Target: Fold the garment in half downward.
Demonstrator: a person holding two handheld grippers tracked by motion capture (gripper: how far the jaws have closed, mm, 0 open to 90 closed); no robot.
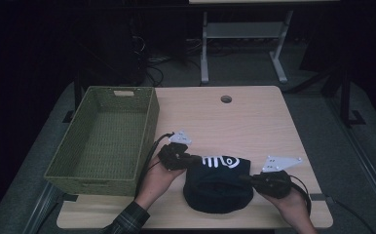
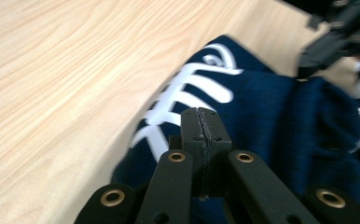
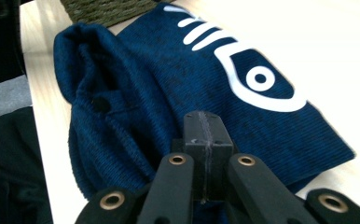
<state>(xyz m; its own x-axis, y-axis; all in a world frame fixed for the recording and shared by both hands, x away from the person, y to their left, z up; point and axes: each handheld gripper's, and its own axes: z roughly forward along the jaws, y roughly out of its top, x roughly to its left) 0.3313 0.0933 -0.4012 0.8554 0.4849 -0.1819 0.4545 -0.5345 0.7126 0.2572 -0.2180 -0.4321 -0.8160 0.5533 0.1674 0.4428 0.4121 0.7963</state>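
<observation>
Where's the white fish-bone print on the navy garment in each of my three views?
High view: white fish-bone print at the navy garment's far edge, between the two tongs.
Left gripper view: centre, just beyond the shut jaws.
Right gripper view: upper right, eye end nearest.
Shared landmark: the light wooden table.

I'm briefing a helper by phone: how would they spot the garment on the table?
Start at the light wooden table; a green woven basket sits at its left side. Right of it, at the near edge, lies the dark navy knitted garment, marked by a white fish-skeleton print.
</observation>
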